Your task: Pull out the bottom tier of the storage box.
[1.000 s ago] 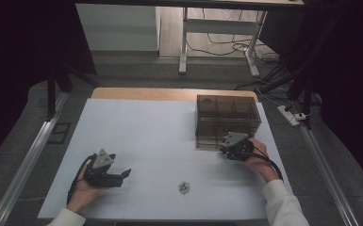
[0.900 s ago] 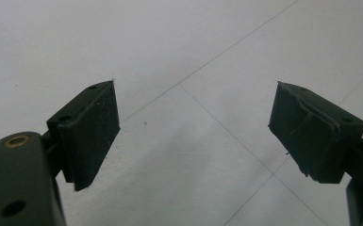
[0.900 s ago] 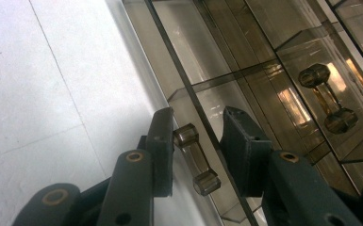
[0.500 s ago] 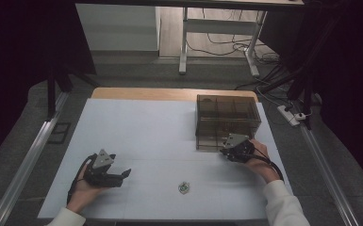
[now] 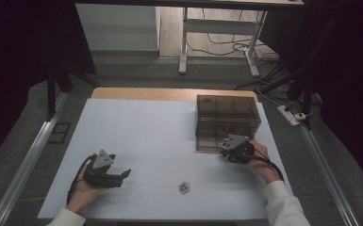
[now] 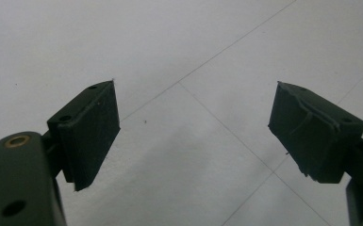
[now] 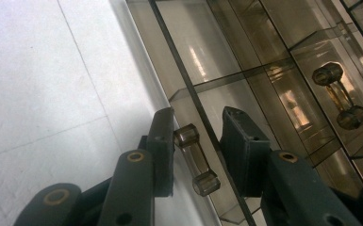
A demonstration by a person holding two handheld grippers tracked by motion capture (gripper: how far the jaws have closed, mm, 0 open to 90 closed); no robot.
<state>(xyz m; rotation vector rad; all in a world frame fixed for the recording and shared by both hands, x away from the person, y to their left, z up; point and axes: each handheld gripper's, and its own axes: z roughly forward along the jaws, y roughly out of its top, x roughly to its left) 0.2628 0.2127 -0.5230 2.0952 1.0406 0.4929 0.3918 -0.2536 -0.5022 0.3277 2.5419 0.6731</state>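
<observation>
Two tongs are at work on the white worktop [image 5: 136, 132], and each is in a different state. The right tongs [image 7: 198, 150] stand at the front of the smoky transparent drawer box [image 5: 227, 121], near the right side of the worktop. Their jaws are set around the small bar handle [image 7: 196, 159] of a lower drawer; one pad seems to touch the handle, but I cannot tell if both press on it, since a gap shows on the other side. The drawer front looks flush with the box, so my judgement is that the drawer is not yet pulled out. The left tongs [image 6: 193, 136] are wide open and hold nothing, resting low over the bare worktop, well apart from the box. A small green and white object [image 5: 184, 187] lies on the worktop between the two hands, nearer the front edge. Probably it should go into the drawer, so opening, picking and placing are all left.
</observation>
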